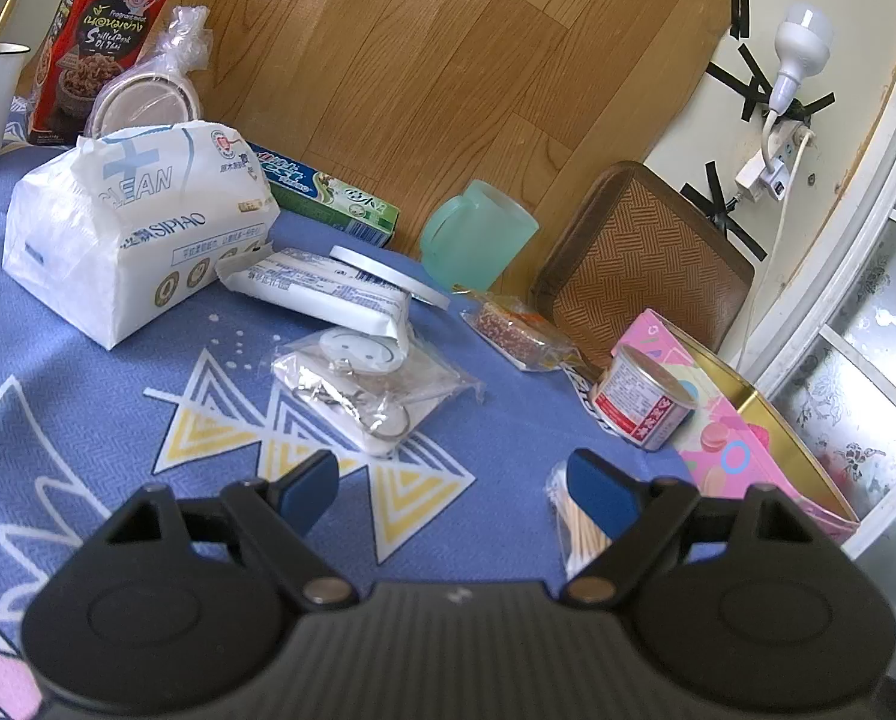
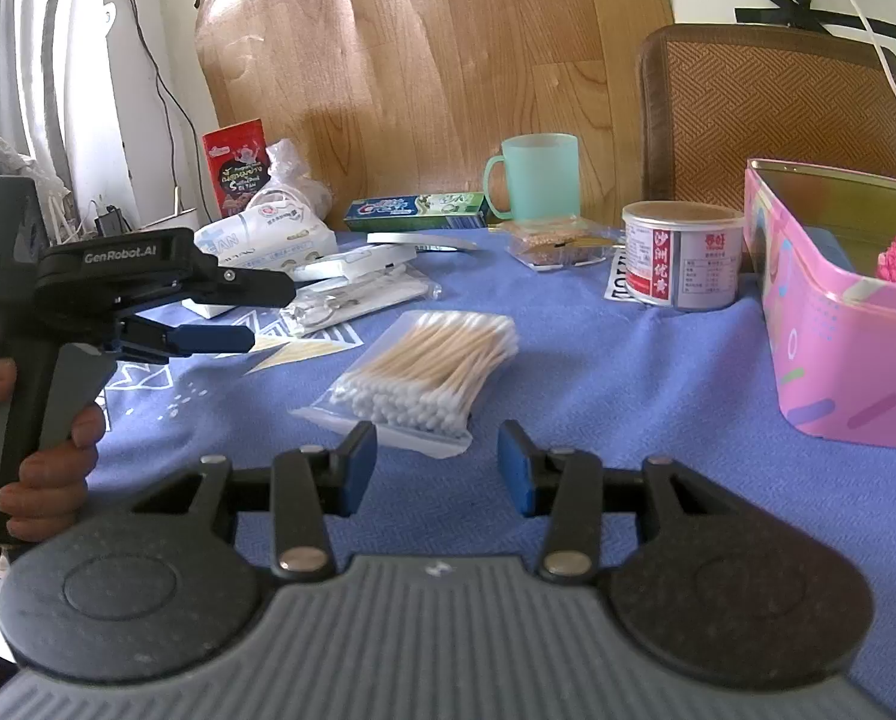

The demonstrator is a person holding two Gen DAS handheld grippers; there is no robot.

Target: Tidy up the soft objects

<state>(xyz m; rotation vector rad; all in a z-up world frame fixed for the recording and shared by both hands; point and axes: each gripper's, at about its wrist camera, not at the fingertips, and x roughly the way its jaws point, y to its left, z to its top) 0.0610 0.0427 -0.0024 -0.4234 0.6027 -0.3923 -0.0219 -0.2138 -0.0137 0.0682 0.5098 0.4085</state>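
Over the table (image 2: 628, 372) you are holding both grippers' fingers (image 2: 357, 462) released, right gripper (image 2: 437, 461) facing the cotton swab bag (image 2: 429, 369) for the pink tin (image 2: 838, 324).

A lived-in home: a cloth-covered table (image 2: 568, 360) cluttered with tissues (image 1: 135, 228), toothpaste (image 1: 327, 192) and a mug (image 2: 538, 177).
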